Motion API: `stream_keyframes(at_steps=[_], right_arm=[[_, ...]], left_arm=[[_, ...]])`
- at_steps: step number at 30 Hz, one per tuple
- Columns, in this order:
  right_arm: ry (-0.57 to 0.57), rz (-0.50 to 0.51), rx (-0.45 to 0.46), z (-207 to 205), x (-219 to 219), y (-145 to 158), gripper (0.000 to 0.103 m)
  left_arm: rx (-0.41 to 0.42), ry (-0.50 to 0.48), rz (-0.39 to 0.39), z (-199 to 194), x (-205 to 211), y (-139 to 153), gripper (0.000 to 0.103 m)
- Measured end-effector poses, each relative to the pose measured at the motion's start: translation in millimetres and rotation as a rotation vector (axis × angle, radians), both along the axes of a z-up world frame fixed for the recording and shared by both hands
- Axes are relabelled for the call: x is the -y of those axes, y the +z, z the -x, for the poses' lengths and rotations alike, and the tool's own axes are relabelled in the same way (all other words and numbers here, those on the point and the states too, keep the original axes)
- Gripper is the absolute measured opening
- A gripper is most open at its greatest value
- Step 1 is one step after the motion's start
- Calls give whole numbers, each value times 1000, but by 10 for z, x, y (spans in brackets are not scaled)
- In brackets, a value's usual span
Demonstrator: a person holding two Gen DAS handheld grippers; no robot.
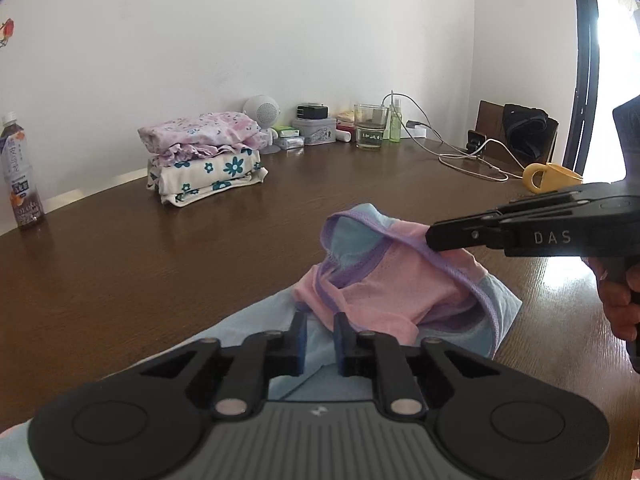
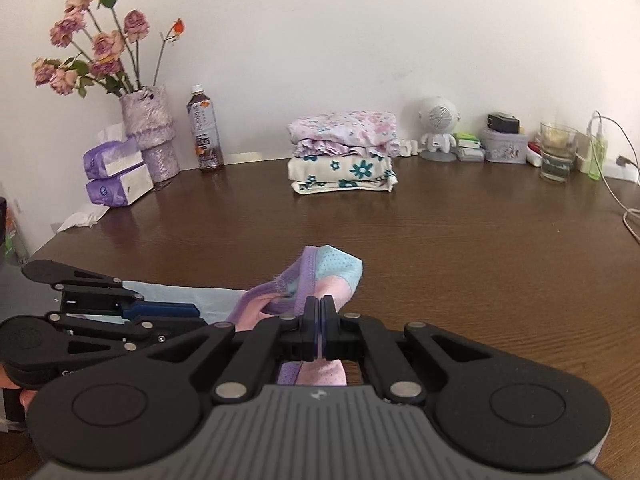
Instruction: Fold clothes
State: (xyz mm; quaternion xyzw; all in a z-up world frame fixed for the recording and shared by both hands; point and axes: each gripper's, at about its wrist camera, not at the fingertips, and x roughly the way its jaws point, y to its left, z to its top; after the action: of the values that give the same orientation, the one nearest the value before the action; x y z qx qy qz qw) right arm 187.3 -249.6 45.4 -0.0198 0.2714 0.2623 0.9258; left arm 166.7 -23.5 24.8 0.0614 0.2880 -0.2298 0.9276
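Dark wood-grain runs across the table (image 2: 460, 264), which meets a plain white wall. Near its front edge lies the garment (image 1: 392, 292) we are folding: soft pink mesh-like fabric with pale blue panels and purple elastic trim, bunched up on a flat light blue cloth (image 1: 256, 320). We hold the right gripper (image 2: 321, 322) with its jaws pressed together on a fold of the pink fabric and purple trim, lifting that edge off the table; in the left wrist view this same gripper (image 1: 434, 238) comes in from the right, tip buried in the trim, with a hand (image 1: 618, 300) on its grip. The left gripper (image 1: 320, 340) sits low over the light blue cloth, its blue-padded jaws spread a little with only the cloth showing in the gap, gripping nothing. Only the right wrist view shows the dried roses (image 2: 92, 48) in a textured lilac vase (image 2: 154, 132) and two purple tissue packs (image 2: 118, 176); only the left view shows the yellow mug (image 1: 550, 178) and the doorway. Both views show the neat stack of folded floral clothes (image 2: 344, 152), the tea bottle (image 2: 204, 134), a round white speaker (image 2: 438, 130) and a drinking glass (image 2: 556, 152) along the wall.
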Motion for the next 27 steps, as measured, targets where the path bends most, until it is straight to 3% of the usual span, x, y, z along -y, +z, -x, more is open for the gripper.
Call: stream_keyframes(at_steps=[4, 9, 12, 15, 20, 27], right_arm=[[49, 28, 3, 59, -220, 28, 1], [110, 62, 6, 133, -494, 63, 1], [147, 83, 9, 177, -659, 84, 1], [181, 102, 8, 218, -822, 91, 1], [215, 114, -27, 251, -1072, -84, 1], [248, 109, -81, 295, -1285, -290, 1]], left_arm=[[-23, -41, 5, 27, -33, -70, 10], [-87, -80, 90, 5, -116, -155, 11], [-82, -38, 99, 21, -267, -98, 12], [-59, 26, 100, 70, -492, 10, 20], [-51, 132, 125, 110, -872, 116, 24], [-68, 177, 140, 100, -1078, 74, 27]])
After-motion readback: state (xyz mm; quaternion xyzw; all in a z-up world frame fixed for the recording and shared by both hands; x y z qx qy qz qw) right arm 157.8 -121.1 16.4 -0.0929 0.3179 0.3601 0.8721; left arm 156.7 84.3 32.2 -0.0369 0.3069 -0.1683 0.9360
